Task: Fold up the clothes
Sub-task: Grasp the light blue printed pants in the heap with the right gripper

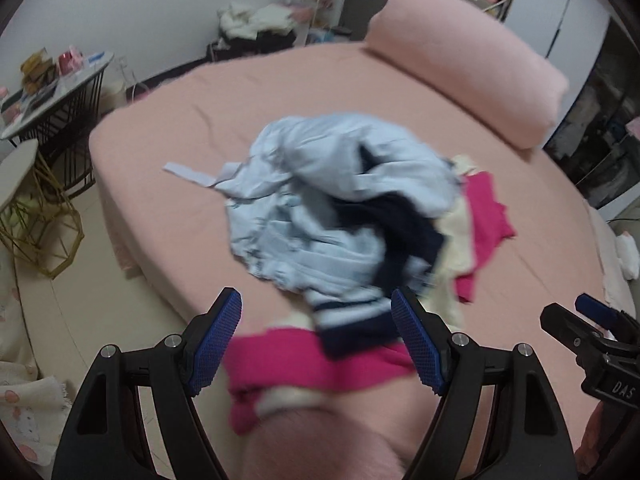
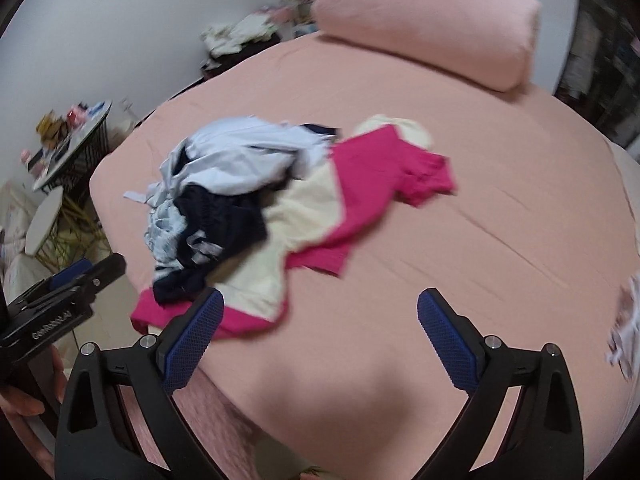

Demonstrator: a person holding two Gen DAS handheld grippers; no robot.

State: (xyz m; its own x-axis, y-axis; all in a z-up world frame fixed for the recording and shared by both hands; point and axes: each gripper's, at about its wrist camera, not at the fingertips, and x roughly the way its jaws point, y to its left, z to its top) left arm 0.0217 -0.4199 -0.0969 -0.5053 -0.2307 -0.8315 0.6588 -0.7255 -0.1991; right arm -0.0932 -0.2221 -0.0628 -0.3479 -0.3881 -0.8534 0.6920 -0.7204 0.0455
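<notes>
A heap of clothes lies on the pink bed (image 1: 208, 92): a light blue garment (image 1: 320, 184) on top, a navy one (image 1: 400, 232) under it, and a cream-and-magenta top (image 1: 486, 216) spreading right and toward me. My left gripper (image 1: 316, 304) hovers open over the heap's near edge, with a striped navy hem (image 1: 352, 320) and magenta cloth seen between its fingers, untouched. In the right wrist view the same heap shows the blue garment (image 2: 236, 156), the navy one (image 2: 216, 216) and the magenta top (image 2: 372, 176). My right gripper (image 2: 320, 300) stands open over bare sheet to the right of the heap.
A pink bolster (image 1: 472, 64) lies at the bed's far end. Left of the bed stand a cluttered round table (image 1: 52, 92), a white stool with gold wire legs (image 1: 36, 216) and patterned fabric (image 1: 28, 408). More laundry (image 1: 260, 24) is piled by the far wall.
</notes>
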